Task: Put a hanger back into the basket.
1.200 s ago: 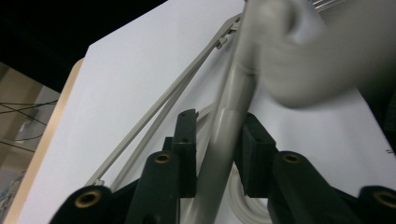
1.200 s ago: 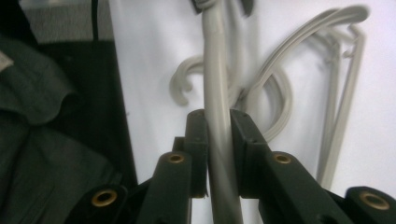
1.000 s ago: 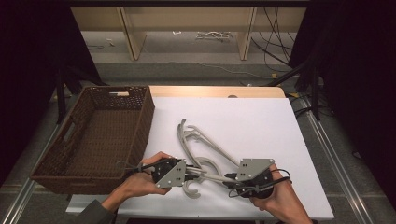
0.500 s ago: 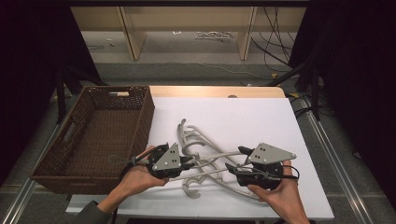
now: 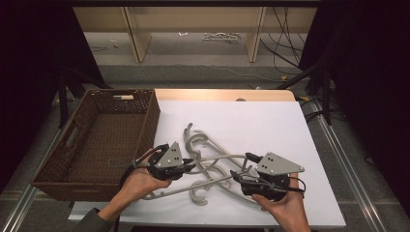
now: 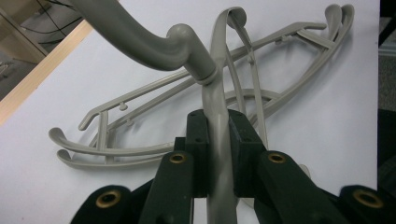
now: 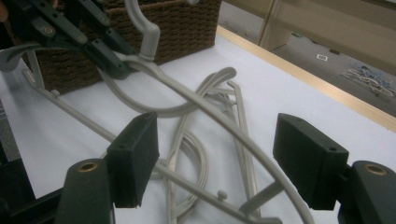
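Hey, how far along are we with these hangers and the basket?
Nothing is done: the wicker basket holds no hanger. In hand: the left gripper is clamped on one grey hanger below its hook, lifting it, while the right gripper is open around its arm. Left: the other hangers, tangled on the white table.

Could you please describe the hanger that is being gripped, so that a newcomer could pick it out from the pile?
Start at the brown wicker basket on the white table's left side. Just right of it lies a tangle of grey plastic hangers. The gripped hanger is the one pinched in the left hand-held gripper, just below its hook's neck; the others lie loose on the table.
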`<control>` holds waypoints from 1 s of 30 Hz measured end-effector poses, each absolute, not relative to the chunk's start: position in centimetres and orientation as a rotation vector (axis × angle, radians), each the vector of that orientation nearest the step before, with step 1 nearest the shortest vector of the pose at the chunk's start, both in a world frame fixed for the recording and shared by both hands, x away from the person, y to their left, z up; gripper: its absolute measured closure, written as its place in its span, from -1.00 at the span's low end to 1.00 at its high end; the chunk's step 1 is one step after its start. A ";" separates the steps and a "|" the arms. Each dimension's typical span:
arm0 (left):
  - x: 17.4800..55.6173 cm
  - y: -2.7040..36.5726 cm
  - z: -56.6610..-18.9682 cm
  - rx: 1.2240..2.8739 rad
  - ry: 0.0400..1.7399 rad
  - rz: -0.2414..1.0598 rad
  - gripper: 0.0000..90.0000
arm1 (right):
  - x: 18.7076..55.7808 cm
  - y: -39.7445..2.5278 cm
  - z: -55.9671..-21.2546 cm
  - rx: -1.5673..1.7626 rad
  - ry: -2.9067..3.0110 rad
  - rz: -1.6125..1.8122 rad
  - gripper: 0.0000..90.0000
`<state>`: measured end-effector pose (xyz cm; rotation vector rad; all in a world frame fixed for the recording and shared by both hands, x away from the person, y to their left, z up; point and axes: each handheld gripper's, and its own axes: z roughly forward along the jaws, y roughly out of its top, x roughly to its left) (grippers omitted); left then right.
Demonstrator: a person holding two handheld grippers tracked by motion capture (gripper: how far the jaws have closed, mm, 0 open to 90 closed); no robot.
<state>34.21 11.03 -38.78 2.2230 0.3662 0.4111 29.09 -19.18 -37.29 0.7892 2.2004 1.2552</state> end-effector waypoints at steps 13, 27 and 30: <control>35.6 12.7 -35.4 2.067 0.528 0.311 0.78 | 28.3 -18.8 -39.5 0.807 2.220 1.274 -0.29; 36.8 17.6 -29.2 1.947 0.615 0.379 0.78 | 28.0 -19.1 -40.9 0.819 2.255 1.256 -0.29; 37.3 19.4 -28.8 1.937 0.651 0.417 0.78 | 28.0 -19.1 -41.0 0.820 2.261 1.255 -0.29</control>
